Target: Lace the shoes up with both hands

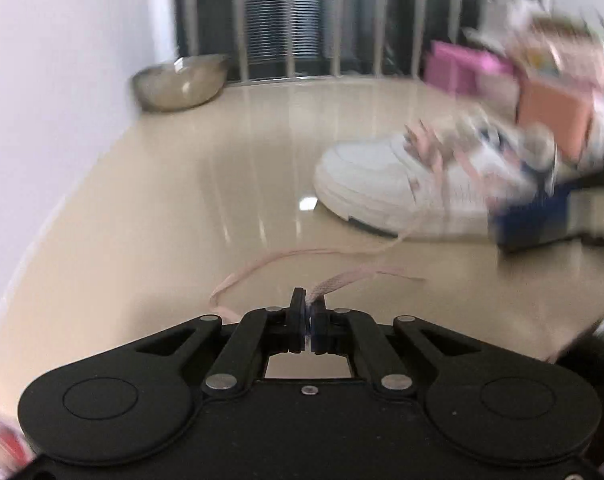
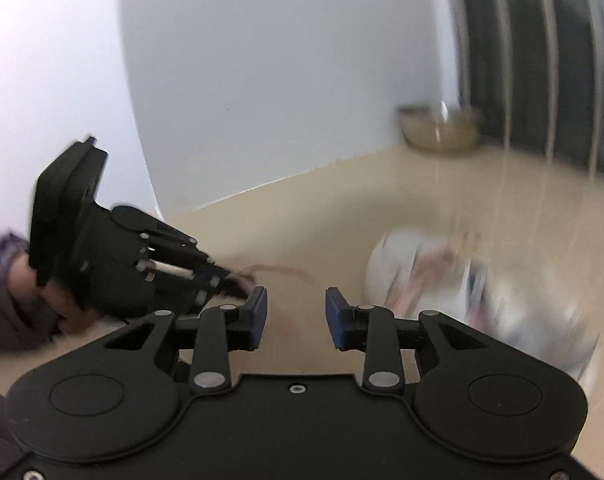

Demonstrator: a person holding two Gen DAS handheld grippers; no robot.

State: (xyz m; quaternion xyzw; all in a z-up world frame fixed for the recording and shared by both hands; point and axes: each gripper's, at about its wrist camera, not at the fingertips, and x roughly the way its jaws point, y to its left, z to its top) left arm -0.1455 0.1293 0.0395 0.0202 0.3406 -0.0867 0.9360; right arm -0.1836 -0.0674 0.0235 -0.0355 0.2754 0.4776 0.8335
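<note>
Up close, white sneaker (image 1: pixel 386 184), loose pink lace (image 1: pixel 285 258) pinched in left gripper (image 1: pixel 308 312)

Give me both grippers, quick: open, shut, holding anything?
Left gripper: shut on the pink shoelace.
Right gripper: open, nothing between its fingers.

1. A white leather low-top sneaker with dark blue trim (image 1: pixel 398 184) sits upright on its sole on the glossy beige bench (image 1: pixel 181 208), toe toward nine o'clock, at about two o'clock in the left wrist view.
2. Its flat pink fabric shoelace (image 1: pixel 334 282) is loosely threaded through the eyelets; one free end trails off toward seven o'clock, curling over the bench, and is pinched between closed jaws.
3. The right wrist view shows the sneaker at three o'clock, blurred.
</note>
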